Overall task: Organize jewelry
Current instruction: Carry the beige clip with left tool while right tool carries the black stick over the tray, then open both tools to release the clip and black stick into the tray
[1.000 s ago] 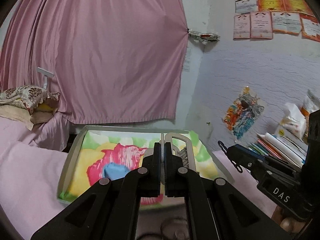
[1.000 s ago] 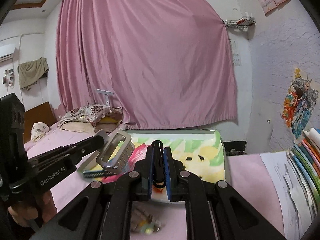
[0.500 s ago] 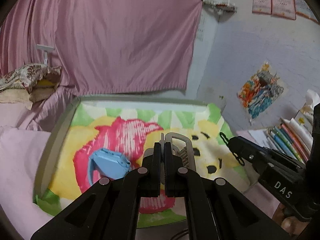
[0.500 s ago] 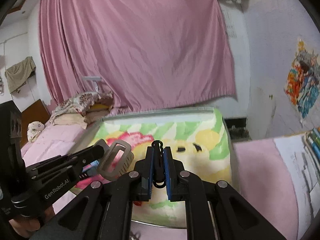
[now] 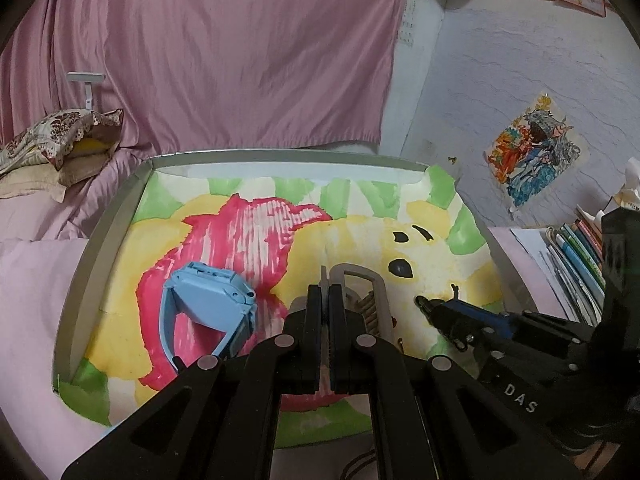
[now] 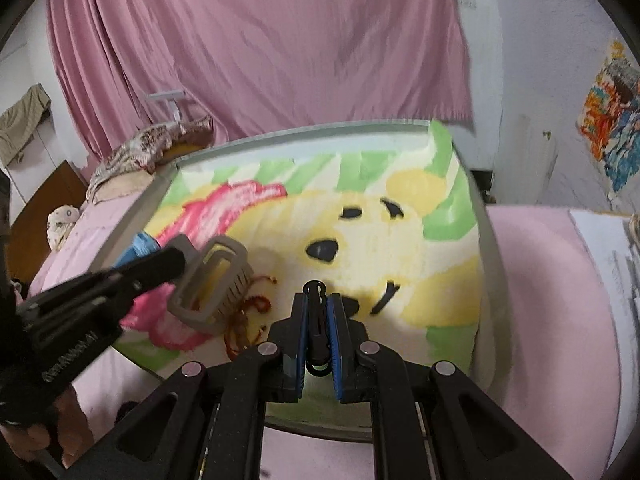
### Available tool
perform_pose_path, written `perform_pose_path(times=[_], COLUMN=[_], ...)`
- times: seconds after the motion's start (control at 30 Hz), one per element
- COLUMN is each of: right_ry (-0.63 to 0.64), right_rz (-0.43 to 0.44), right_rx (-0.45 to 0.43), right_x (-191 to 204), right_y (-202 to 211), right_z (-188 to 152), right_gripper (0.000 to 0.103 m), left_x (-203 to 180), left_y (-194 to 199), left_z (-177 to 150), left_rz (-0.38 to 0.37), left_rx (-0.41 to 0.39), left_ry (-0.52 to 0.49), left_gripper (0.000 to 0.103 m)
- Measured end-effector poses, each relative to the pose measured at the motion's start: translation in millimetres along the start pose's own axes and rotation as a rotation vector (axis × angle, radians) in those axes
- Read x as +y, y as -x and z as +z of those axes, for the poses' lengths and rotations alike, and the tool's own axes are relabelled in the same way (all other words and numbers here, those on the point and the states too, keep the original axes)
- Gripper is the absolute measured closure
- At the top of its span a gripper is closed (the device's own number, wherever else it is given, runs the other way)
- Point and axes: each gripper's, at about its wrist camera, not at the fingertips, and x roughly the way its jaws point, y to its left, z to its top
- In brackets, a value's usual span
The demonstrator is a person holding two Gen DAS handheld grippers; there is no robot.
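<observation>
While it hovers over the metal-rimmed tray point(image 5: 105, 236) lined with a painted cloth, the left gripper point(image 5: 328, 292) clenches a grey rectangular plastic claw clip point(image 6: 212, 284). The right gripper point(image 6: 318, 300) pinches a slim black plastic clip point(image 6: 316, 320); a blue plastic watch point(image 5: 208, 304) lies on the cloth.

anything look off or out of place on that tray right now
One thing: the painted paper lining the tray does not lie flat. Its far right corner curls up over the rim, and the near left corner spills past the edge. The blue watch rests tilted on its strap. Nothing looks spilled or broken.
</observation>
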Motion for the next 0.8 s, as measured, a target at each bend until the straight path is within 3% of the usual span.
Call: perform_pose_path(times=[0.3, 0.43, 0.6, 0.67, 0.8], right_ry=[-0.001, -0.002, 0.002, 0.002, 0.008], right_rz=[0.003, 0.0, -0.01, -0.012, -0.023], right_rx=[-0.022, -0.068, -0.134, -0.168, -0.223], right_x=[-1.4, -0.2, 0.7, 1.2, 5.9], right_y=[8.9, 21.7, 43.7, 54.6, 72.1], right_z=[-2.4, -3.6, -8.3, -10.9, -14.6], right_gripper=[0.091, 0.079, 0.077, 0.065, 0.053], left_x=[4.5, 5.5, 6.1, 7.0, 7.6], left_y=[6.4, 24.1, 48.1, 57.6, 80.5], left_z=[-1.9, -3.5, -4.7, -7.2, -15.0], left_rz=[-0.028, -0.05, -0.039, -0.029, -0.002], left_rx=[-0.003, -0.065, -0.131, -0.155, -0.219], left_ry=[0.027, 0.052, 0.064, 0.067, 0.07], left_gripper=[0.097, 0.073, 0.069, 0.062, 0.049])
